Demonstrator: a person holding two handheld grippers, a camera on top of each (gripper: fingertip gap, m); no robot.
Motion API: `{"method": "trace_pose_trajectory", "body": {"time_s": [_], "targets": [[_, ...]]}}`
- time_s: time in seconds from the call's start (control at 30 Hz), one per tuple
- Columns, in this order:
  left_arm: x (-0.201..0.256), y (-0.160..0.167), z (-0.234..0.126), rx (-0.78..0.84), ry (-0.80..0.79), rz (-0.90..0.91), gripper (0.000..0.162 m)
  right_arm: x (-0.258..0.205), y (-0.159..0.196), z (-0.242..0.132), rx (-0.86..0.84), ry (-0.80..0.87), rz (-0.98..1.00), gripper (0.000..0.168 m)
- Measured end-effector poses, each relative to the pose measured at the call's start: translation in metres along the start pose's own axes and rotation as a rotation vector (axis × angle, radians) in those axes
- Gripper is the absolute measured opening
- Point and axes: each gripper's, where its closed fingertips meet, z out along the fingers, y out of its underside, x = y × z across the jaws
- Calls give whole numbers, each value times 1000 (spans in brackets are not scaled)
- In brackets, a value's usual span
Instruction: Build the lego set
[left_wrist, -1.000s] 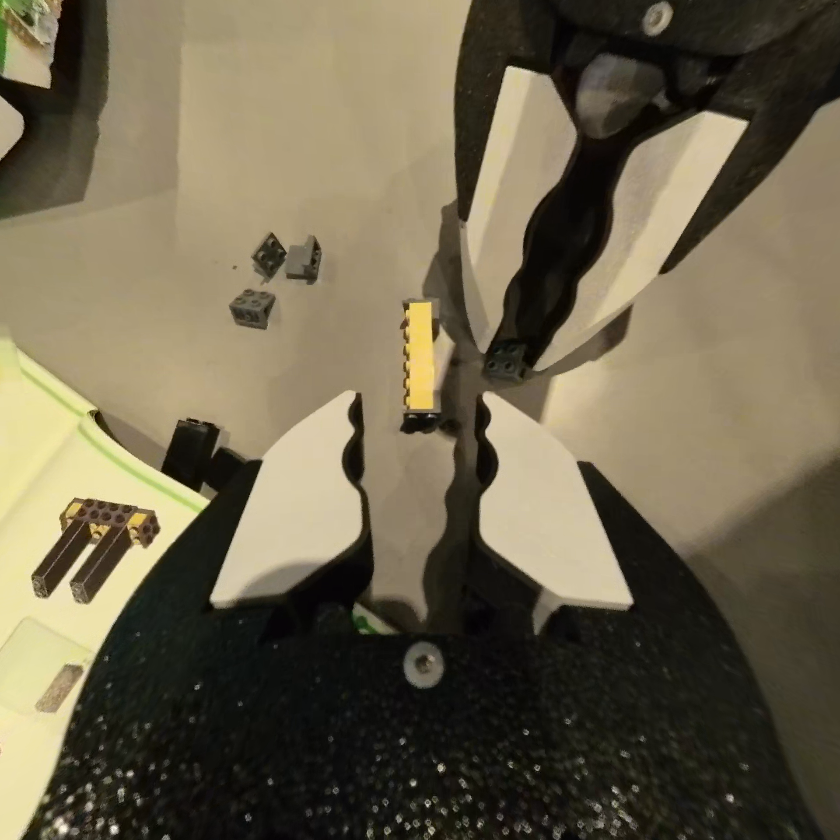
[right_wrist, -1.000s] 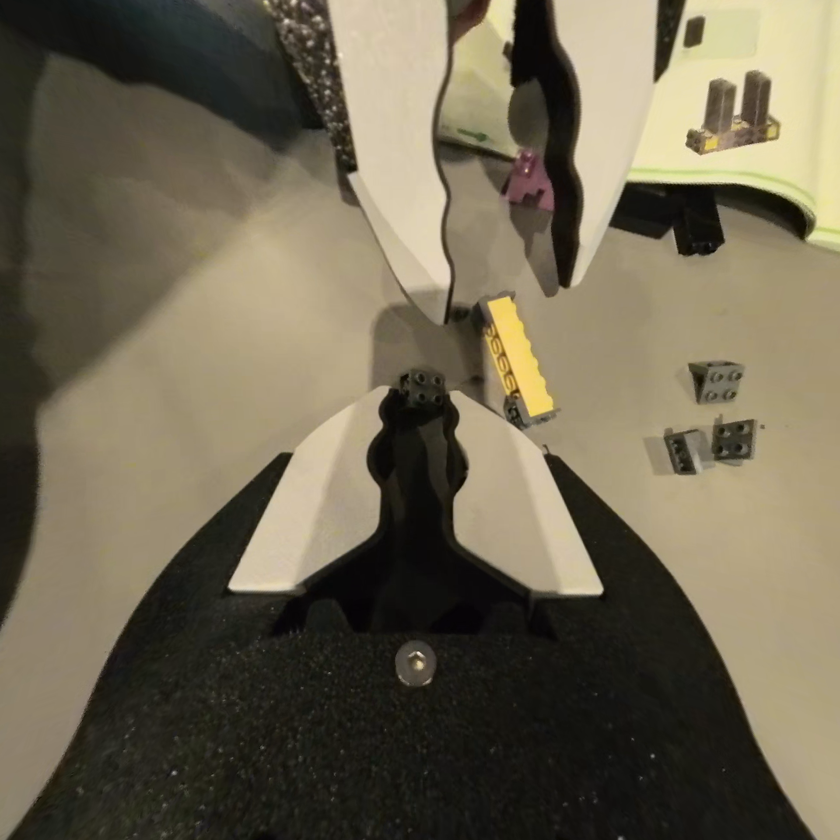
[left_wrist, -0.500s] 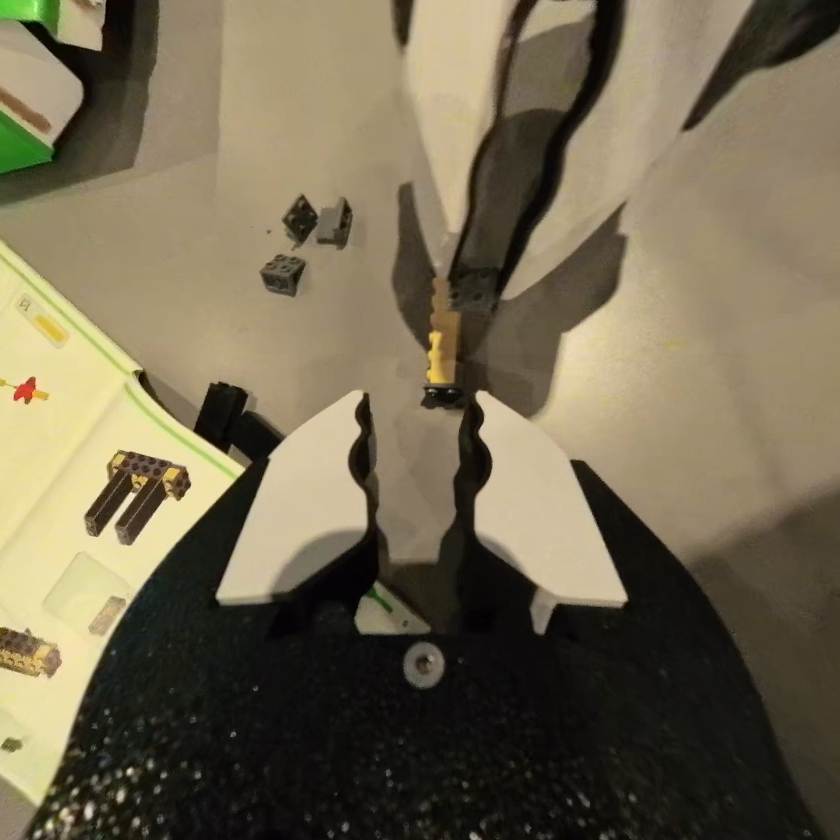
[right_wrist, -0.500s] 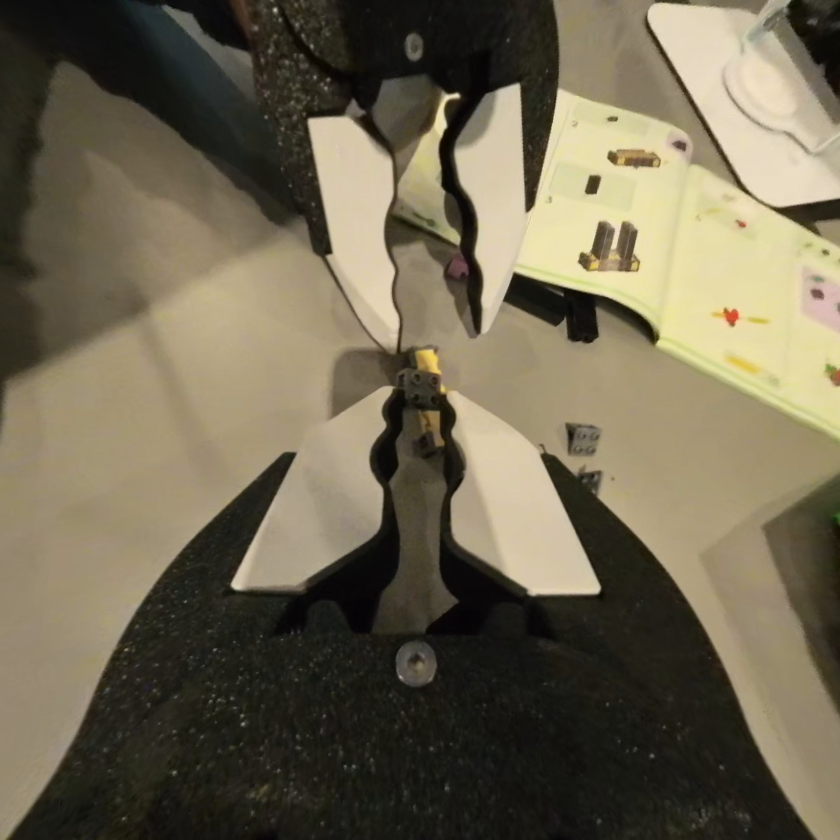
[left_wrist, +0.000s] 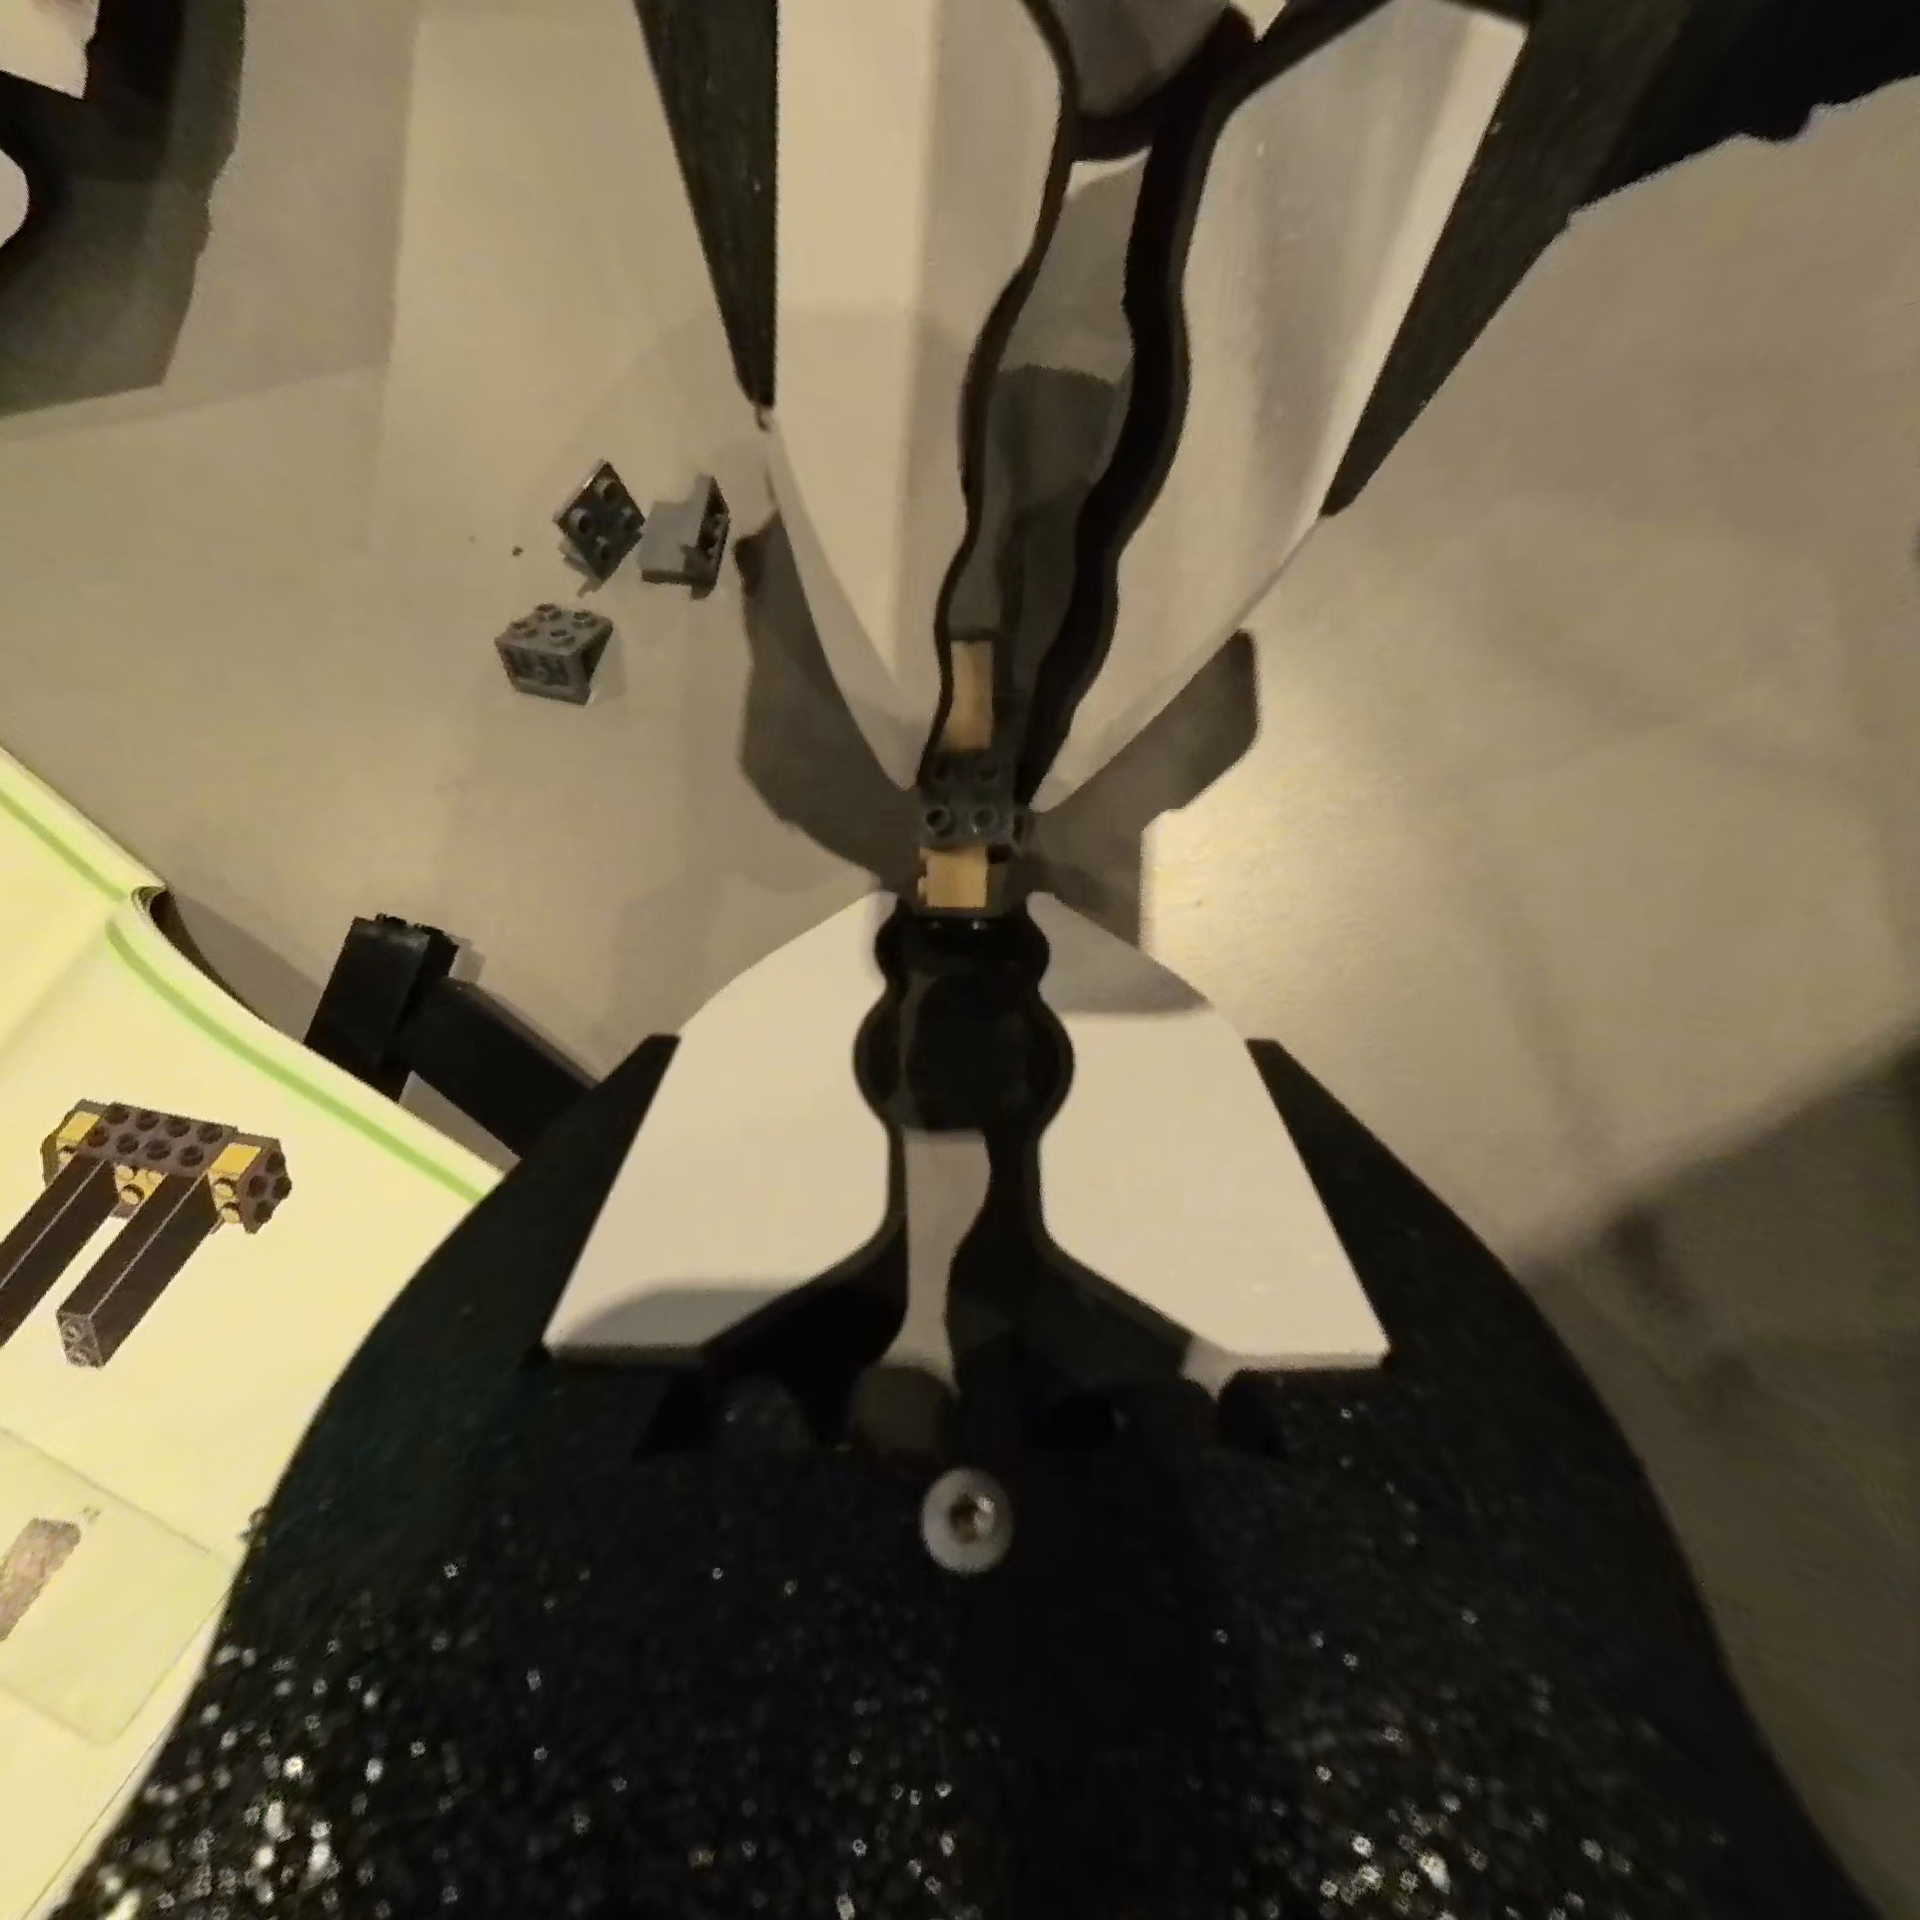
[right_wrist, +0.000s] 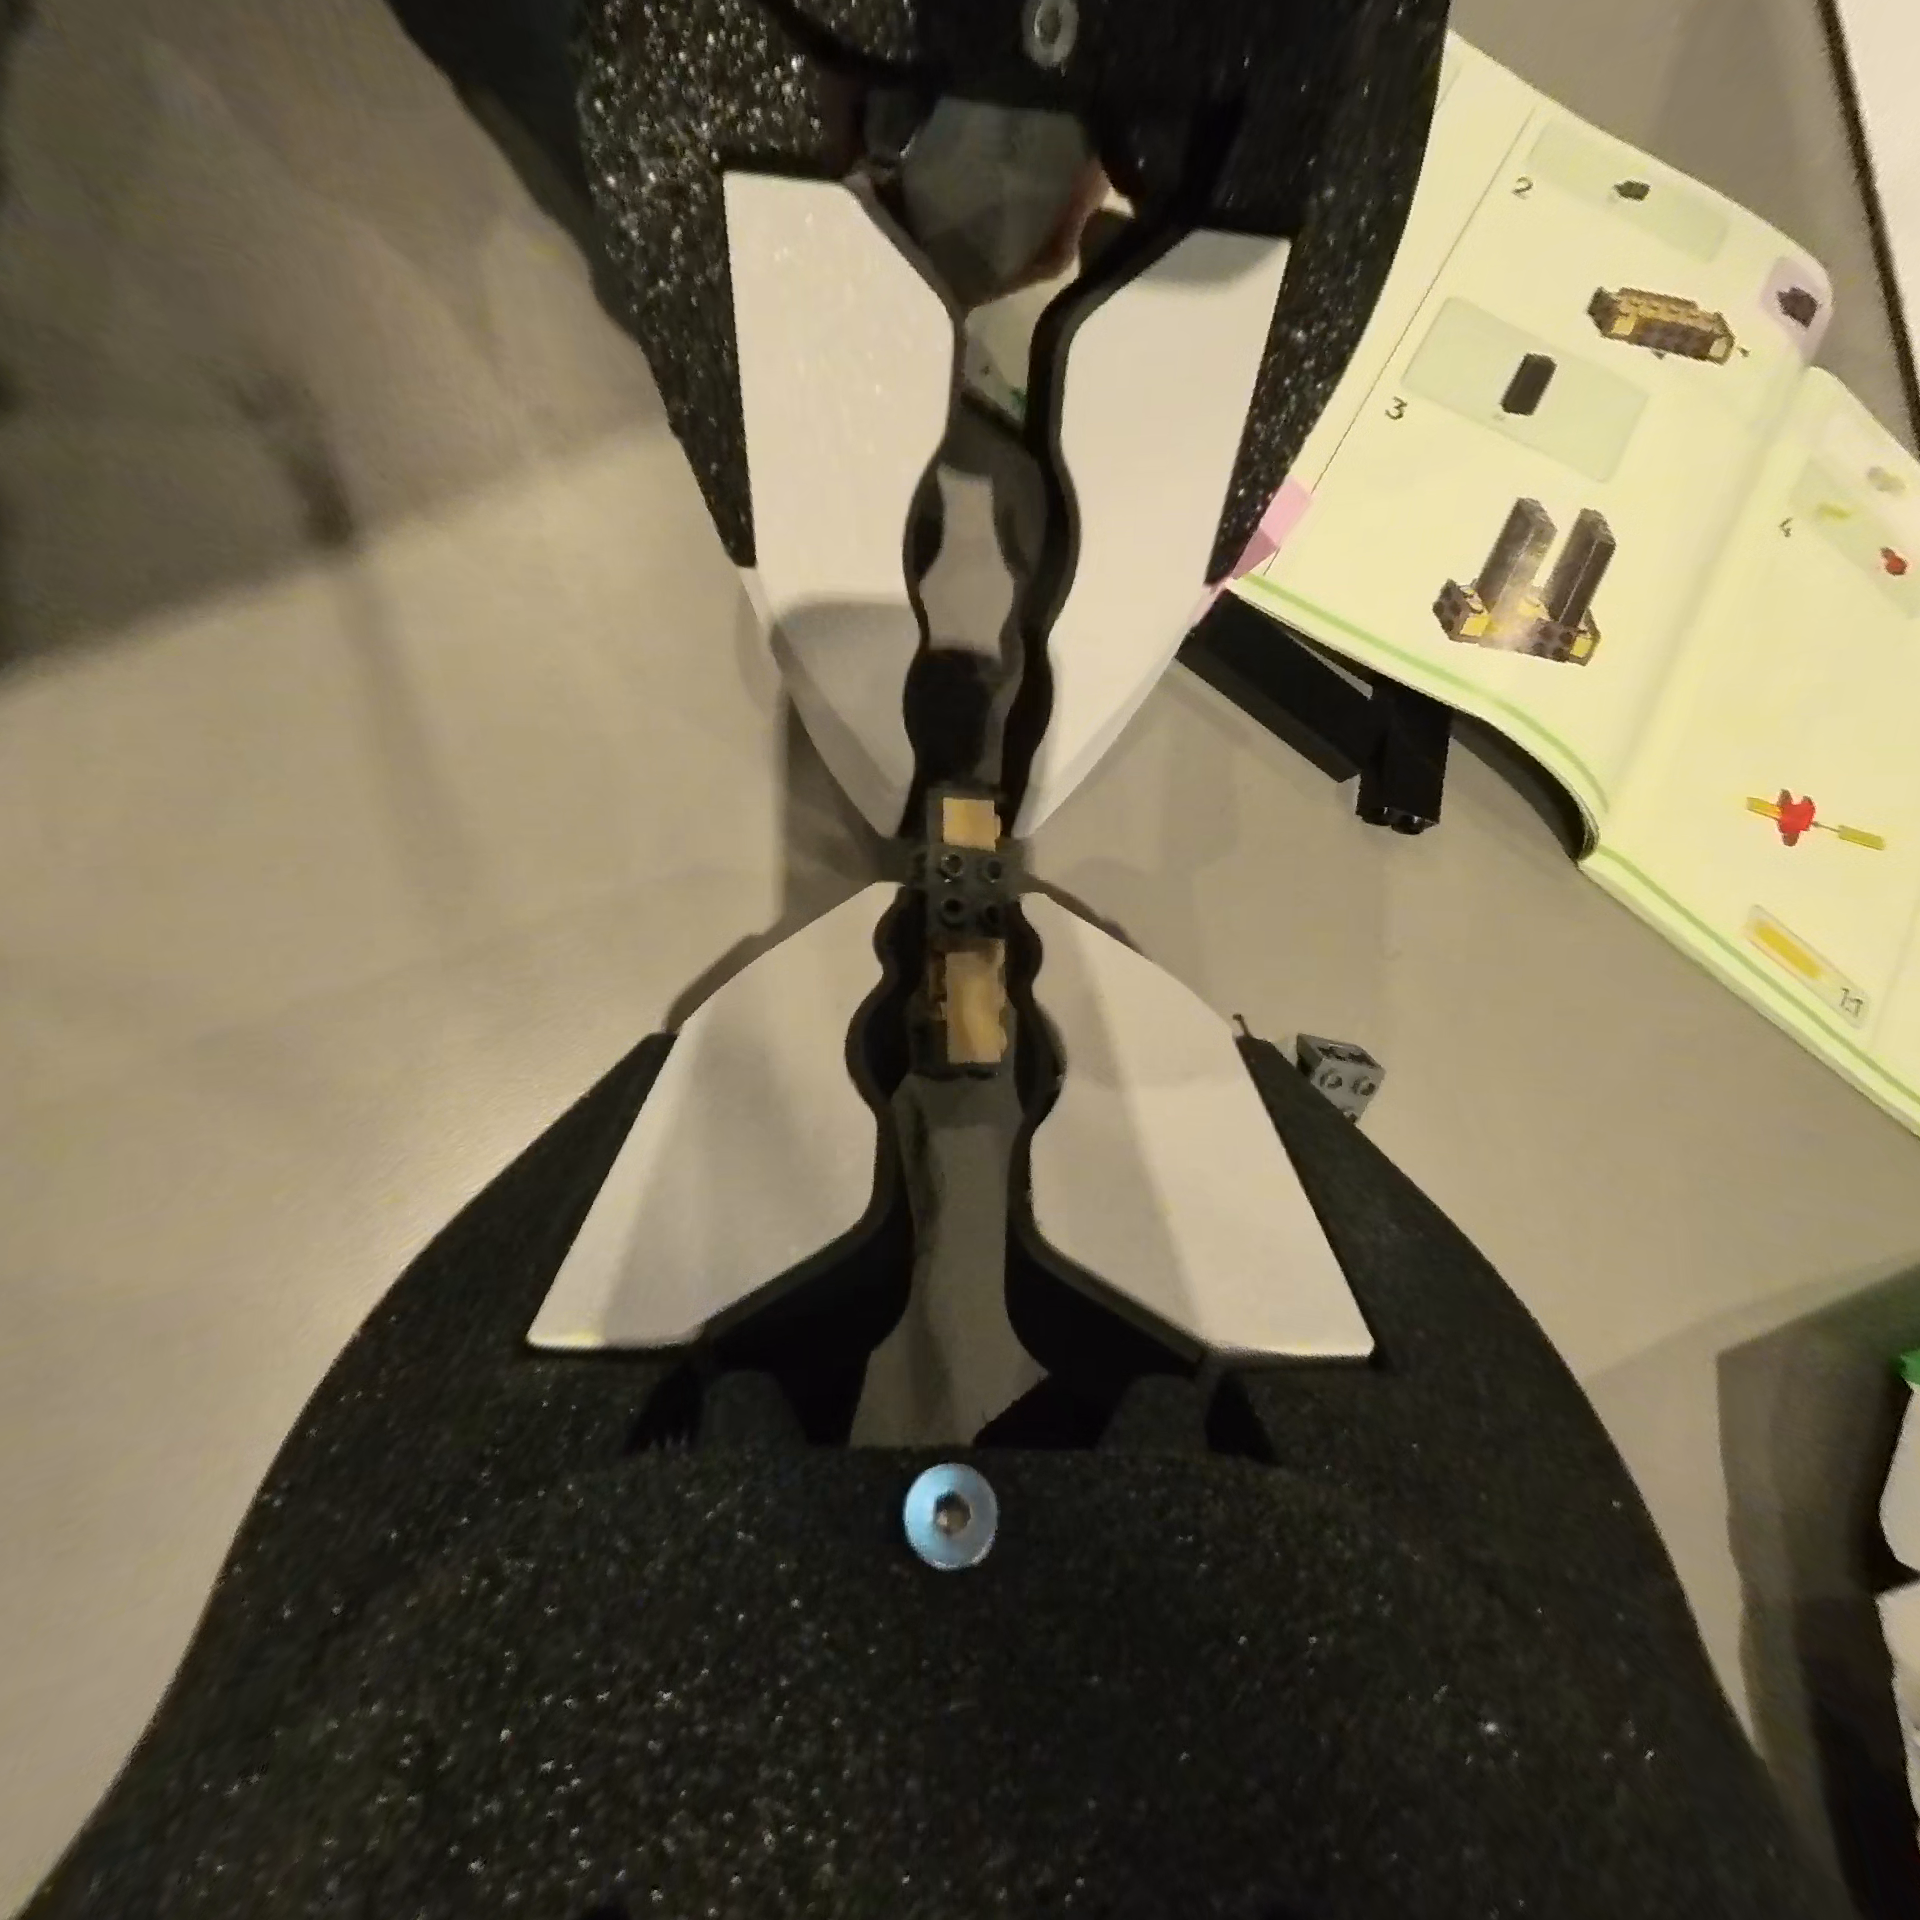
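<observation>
My left gripper (left_wrist: 961, 912) is shut on the near end of a long yellow piece (left_wrist: 954, 878) with a black underside. My right gripper (left_wrist: 977, 816) comes from the far side, tip to tip with the left. It is shut on a small dark grey studded brick (left_wrist: 971, 805) that sits against the yellow piece. In the right wrist view, the grey brick (right_wrist: 961, 883) is at my right gripper's (right_wrist: 961, 899) tips. The yellow piece (right_wrist: 971, 997) runs back between its fingers. The left gripper (right_wrist: 964, 831) clamps the yellow piece's far end.
Three loose dark grey bricks (left_wrist: 592, 514) lie on the table (left_wrist: 1558, 727) to the far left. Black long bricks (left_wrist: 395, 987) lie beside the open instruction booklet (left_wrist: 156, 1247) at the left. In the right wrist view, the booklet (right_wrist: 1662, 623) and a grey brick (right_wrist: 1340, 1070) are at the right. Both grippers' tips are close together, under 4 cm apart.
The left gripper has closed on the yellow piece. The right gripper has brought the grey brick over onto it, and the two grippers now meet tip to tip.
</observation>
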Motion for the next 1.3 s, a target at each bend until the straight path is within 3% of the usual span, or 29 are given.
{"method": "trace_pose_trajectory", "body": {"time_s": [0.53, 0.97, 1.3], "targets": [[-3, -2, 2, 18, -29, 1, 16, 2, 2, 0, -43, 53, -93, 15], [-2, -1, 2, 17, -18, -11, 16, 5, 3, 1, -60, 38, -50, 20], [-2, -1, 2, 11, -14, 0, 16, 0, 3, 3, -39, -71, 6, 17]]}}
